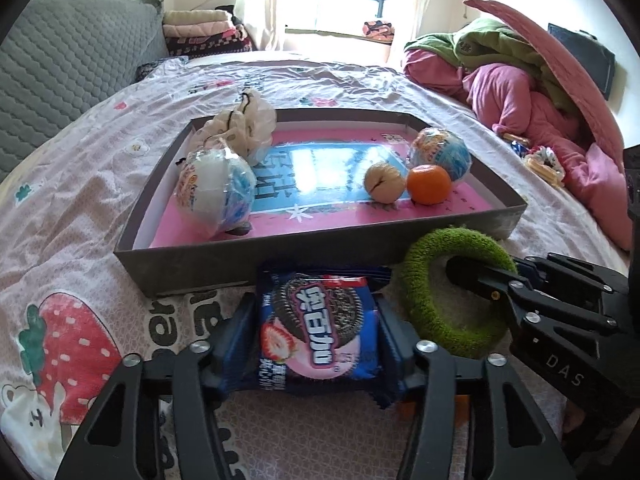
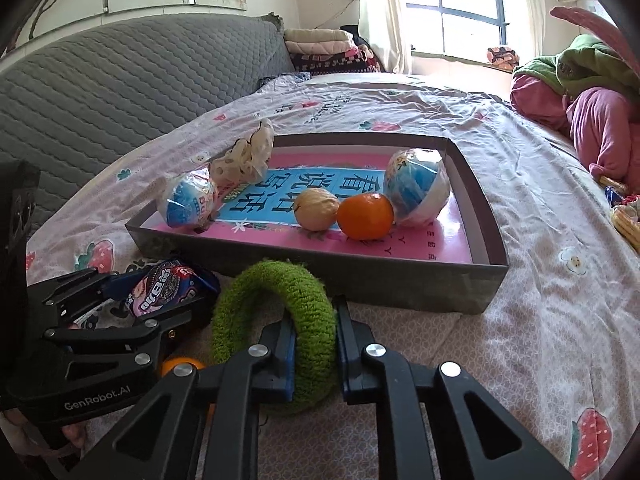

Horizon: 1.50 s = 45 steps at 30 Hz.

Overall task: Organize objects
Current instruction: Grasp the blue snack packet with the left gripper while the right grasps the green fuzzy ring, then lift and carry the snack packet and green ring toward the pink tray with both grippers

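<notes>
Left gripper (image 1: 316,340) grips the biscuit packet (image 1: 318,334); right gripper (image 2: 316,354) clamps the green ring (image 2: 276,328). Both sit on the bed just before the tray (image 2: 400,280). Pickup step appears complete; next, lift over the near wall and release inside.

green fuzzy ring (image 2: 280,320); orange tangerine (image 2: 365,216); grey box (image 2: 400,280).

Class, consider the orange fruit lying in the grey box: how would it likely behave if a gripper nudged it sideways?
The orange fruit looks round and smooth, so it would probably roll. It touches the walnut and a wrapped ball, so a nudge would likely shift those too. The grey box wall should stop it.
</notes>
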{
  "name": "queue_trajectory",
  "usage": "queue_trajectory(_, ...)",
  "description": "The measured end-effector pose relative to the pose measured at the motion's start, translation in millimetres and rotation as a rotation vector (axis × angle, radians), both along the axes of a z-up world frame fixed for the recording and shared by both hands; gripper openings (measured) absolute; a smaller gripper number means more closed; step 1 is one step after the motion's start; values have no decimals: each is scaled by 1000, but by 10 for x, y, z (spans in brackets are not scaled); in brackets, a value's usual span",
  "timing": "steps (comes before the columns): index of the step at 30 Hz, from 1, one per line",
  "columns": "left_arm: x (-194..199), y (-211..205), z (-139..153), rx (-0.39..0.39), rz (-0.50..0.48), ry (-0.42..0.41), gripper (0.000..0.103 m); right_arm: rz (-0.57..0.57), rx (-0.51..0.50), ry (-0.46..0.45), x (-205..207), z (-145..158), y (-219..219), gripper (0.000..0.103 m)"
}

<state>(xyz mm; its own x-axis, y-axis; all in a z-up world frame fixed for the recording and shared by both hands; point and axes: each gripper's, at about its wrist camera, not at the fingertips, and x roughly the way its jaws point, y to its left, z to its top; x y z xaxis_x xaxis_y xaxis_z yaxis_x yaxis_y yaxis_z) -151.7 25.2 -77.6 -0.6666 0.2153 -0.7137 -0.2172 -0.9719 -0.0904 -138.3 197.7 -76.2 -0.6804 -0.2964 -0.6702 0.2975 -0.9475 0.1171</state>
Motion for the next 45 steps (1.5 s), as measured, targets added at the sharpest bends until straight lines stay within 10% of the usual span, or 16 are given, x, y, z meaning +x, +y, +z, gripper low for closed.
queue_trajectory(45,28,-44,374,50,11,109,53,-91,-56,195,158,371,244,16)
